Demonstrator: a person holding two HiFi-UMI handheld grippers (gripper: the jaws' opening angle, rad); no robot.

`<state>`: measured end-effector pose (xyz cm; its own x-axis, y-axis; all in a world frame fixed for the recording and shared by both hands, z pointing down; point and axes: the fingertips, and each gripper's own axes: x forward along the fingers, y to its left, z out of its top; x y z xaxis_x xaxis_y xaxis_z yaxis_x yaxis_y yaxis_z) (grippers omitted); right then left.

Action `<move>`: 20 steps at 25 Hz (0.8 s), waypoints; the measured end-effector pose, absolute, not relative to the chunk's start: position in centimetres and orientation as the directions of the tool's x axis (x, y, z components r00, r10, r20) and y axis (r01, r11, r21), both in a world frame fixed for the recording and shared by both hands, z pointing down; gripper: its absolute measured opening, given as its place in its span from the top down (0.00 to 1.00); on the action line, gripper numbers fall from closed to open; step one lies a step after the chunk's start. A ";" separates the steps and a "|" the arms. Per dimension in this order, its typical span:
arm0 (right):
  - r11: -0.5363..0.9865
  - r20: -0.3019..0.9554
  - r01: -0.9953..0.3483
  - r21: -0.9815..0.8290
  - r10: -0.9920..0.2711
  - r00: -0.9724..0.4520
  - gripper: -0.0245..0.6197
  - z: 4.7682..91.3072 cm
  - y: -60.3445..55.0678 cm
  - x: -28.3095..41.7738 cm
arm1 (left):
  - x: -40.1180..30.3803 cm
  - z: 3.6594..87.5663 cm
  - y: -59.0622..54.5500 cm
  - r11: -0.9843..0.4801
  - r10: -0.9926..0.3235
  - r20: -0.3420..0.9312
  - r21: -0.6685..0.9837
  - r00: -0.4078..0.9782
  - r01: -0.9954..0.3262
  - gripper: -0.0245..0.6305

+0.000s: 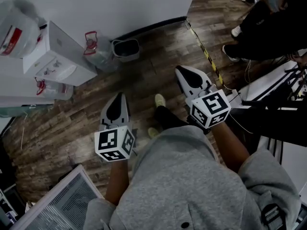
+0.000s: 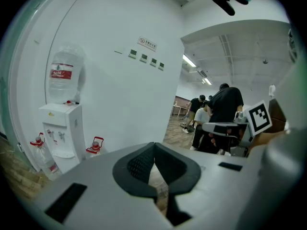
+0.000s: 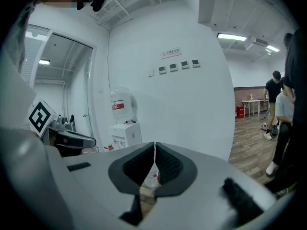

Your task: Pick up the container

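Head view shows the left gripper (image 1: 118,98) and right gripper (image 1: 181,72) both clenched on nothing above the wooden floor (image 1: 158,47). Well ahead, the container (image 1: 98,51), a clear red-handled jug, stands on that floor beside a white water dispenser (image 1: 57,54).

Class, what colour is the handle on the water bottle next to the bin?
Red handle; head view shows it best.
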<state>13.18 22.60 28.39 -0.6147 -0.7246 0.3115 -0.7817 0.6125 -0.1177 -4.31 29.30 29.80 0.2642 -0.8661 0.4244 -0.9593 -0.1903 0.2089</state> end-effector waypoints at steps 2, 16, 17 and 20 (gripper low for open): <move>0.612 0.319 -0.781 -0.123 -0.721 -0.615 0.92 28.6 21.2 13.0 | -4.4 30.0 27.7 -0.189 -0.862 0.432 0.214 0.266 -0.958 0.94; 0.640 0.335 -0.755 -0.144 -0.686 -0.646 0.92 29.4 12.6 11.9 | -4.8 30.3 19.5 -0.161 -0.855 0.459 0.207 0.241 -0.965 0.94; 0.641 0.335 -0.753 -0.147 -0.684 -0.648 0.92 29.5 12.2 11.9 | -4.7 30.3 19.1 -0.160 -0.855 0.460 0.206 0.240 -0.965 0.94; 0.645 0.334 -0.749 -0.152 -0.680 -0.653 0.92 29.4 11.1 12.0 | -4.5 30.1 18.0 -0.158 -0.855 0.461 0.203 0.237 -0.966 0.94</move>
